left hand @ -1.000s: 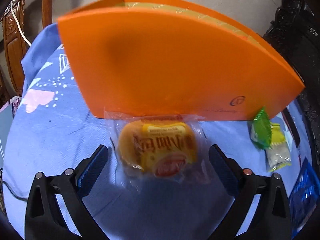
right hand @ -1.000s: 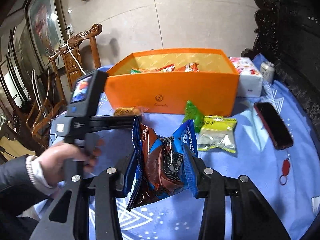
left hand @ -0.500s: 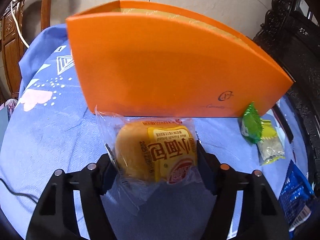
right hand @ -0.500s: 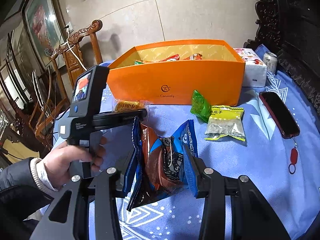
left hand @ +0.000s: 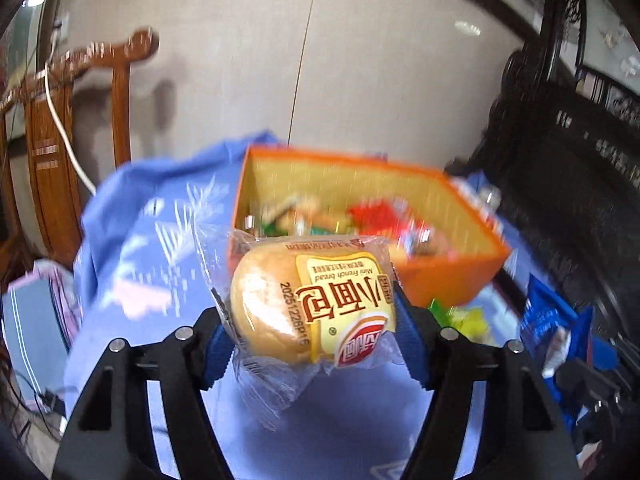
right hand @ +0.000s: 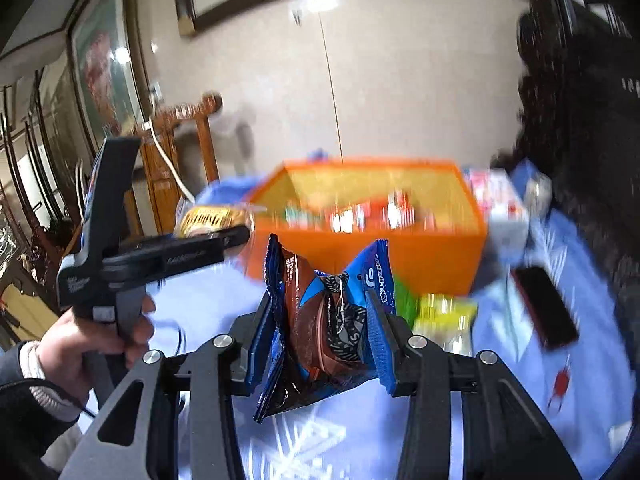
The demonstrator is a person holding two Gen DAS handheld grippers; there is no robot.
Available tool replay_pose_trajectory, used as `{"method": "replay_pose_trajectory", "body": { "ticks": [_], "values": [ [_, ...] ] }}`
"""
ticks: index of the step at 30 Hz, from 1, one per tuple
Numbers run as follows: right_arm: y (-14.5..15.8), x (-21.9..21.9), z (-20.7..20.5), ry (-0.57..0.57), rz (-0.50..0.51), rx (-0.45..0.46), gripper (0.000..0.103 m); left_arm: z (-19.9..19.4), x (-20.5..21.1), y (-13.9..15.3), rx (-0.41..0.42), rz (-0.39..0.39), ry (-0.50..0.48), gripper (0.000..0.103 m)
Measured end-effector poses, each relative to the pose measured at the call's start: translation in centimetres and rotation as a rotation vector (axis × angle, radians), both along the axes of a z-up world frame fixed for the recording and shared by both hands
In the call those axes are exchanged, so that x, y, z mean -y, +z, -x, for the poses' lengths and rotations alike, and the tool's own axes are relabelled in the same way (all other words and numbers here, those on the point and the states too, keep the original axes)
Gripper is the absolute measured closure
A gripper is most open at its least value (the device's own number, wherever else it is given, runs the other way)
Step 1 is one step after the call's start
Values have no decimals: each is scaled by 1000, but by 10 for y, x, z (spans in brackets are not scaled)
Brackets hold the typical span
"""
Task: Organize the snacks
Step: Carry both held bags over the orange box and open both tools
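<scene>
My left gripper (left hand: pixel 316 340) is shut on a wrapped mini bread bun (left hand: pixel 308 304) and holds it in the air, near the front left corner of the open orange box (left hand: pixel 444 280). The box holds several snack packets (left hand: pixel 380 216). My right gripper (right hand: pixel 320 336) is shut on a blue and brown cookie packet (right hand: pixel 324 312), lifted in front of the orange box (right hand: pixel 360 248). The left gripper with the bun (right hand: pixel 212 218) shows at the left of the right wrist view. A green packet (right hand: pixel 404 300) and a yellow-green packet (right hand: pixel 444 316) lie before the box.
A blue patterned cloth (left hand: pixel 132 280) covers the table. A black phone (right hand: pixel 546 308) lies at the right, a white carton (right hand: pixel 500 204) beside the box. A wooden chair (left hand: pixel 72 152) stands at the far left, dark carved furniture (left hand: pixel 568 168) at the right.
My left gripper closed on the bun and lifted it from the cloth to box-rim height. My right gripper rose with the cookie packet. Both views tilted up.
</scene>
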State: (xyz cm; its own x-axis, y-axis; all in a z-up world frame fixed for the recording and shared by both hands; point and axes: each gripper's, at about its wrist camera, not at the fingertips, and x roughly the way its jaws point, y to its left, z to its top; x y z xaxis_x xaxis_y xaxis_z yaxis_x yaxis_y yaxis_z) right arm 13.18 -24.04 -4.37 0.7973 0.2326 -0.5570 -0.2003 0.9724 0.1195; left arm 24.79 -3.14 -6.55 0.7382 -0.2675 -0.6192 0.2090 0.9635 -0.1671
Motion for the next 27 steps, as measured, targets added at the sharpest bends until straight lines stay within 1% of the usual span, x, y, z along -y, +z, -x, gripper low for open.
{"method": "replay_pose_trajectory", "body": {
  "ticks": [2, 6, 8, 10, 12, 13, 14, 15, 16, 17, 18, 19, 20, 22, 27],
  "values": [
    [18, 1, -15, -7, 0, 50, 59, -9, 0, 19, 35, 2, -2, 36],
    [41, 11, -53, -41, -44, 97, 59, -32, 5, 47, 73, 17, -11, 36],
    [48, 15, -72, -54, -50, 109, 59, -48, 9, 59, 101, 12, -18, 36],
    [55, 19, -99, -73, -50, 119, 59, -65, 17, 68, 121, 1, -21, 36],
    [57, 23, -123, -89, -43, 126, 59, -84, 25, 73, 128, -11, -20, 35],
    [58, 23, -132, -95, -40, 126, 56, -100, 31, 75, 128, -30, -8, 32],
    [58, 25, -148, -104, -25, 120, 49, -110, 34, 74, 121, -48, 4, 24],
    [58, 26, -158, -113, -9, 105, 40, -125, 40, 72, 93, -97, 47, 4],
    [59, 27, -161, -133, -2, 95, 22, -134, 40, 71, 76, -125, 86, 4],
    [62, 30, -161, -169, -9, 105, 11, -138, 42, 71, 56, -137, 106, 4],
    [65, 33, -153, -182, -30, 140, 7, -140, 42, 71, 43, -127, 104, 4],
    [66, 33, -147, -183, -38, 166, 3, -138, 41, 71, 45, -113, 101, 4],
    [66, 34, -141, -184, -34, 184, 3, -136, 41, 70, 51, -102, 101, 4],
    [63, 31, -135, -176, -4, 171, 3, -132, 42, 67, 44, -109, 102, 4],
    [60, 27, -121, -168, -13, 143, 3, -118, 46, 65, 31, -121, 99, 4]
  ]
}}
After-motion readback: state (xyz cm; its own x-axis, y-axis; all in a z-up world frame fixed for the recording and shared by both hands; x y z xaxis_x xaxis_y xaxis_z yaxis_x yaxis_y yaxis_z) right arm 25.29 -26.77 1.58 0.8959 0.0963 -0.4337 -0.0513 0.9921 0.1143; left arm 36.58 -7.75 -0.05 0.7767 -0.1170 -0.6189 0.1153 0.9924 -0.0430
